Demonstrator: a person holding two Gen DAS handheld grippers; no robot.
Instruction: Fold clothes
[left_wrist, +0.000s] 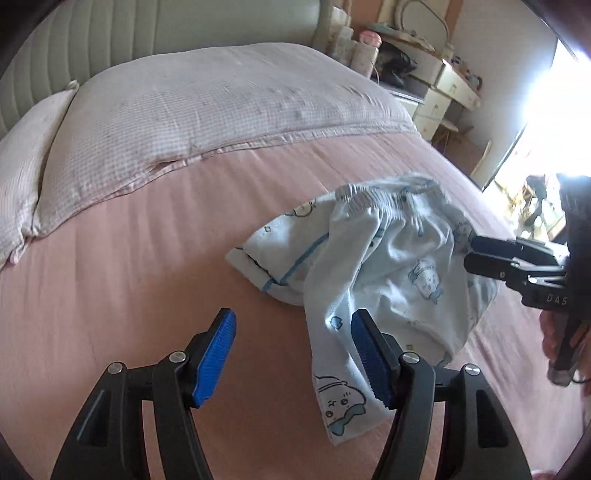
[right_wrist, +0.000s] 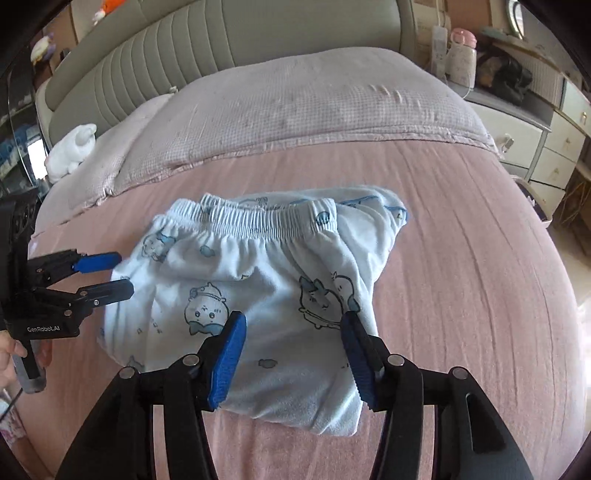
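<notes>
Currently: pink bedsheet (right_wrist: 461, 280) wide and faintly creased, checked quilt (right_wrist: 295, 110) folded back toward the padded headboard (right_wrist: 184, 44). Pale blue cartoon-print children's trousers (right_wrist: 258, 280) lying bunched mid-bed, elastic waistband (right_wrist: 266, 218) toward the quilt, one leg trailing toward the left claw in the left wrist view (left_wrist: 332, 387).

Left gripper (left_wrist: 291, 354): spread wide, blue pads bare, nothing between them; right pad just beside the trailing leg, contact uncertain. Right gripper (right_wrist: 291, 354): likewise agape, empty, hovering over the near edge of the trousers.

Risks, judged from this layout:
- Cloth doubled over itself; pinching several layers at once likely, locking wrinkles into the fold.
- Grabbing bedsheet along with fabric, given thin cloth lying flat.
- Uneven pull between sides; skewed waistband, crooked fold.
- Claws crossing near the same edge; possible collision.
</notes>
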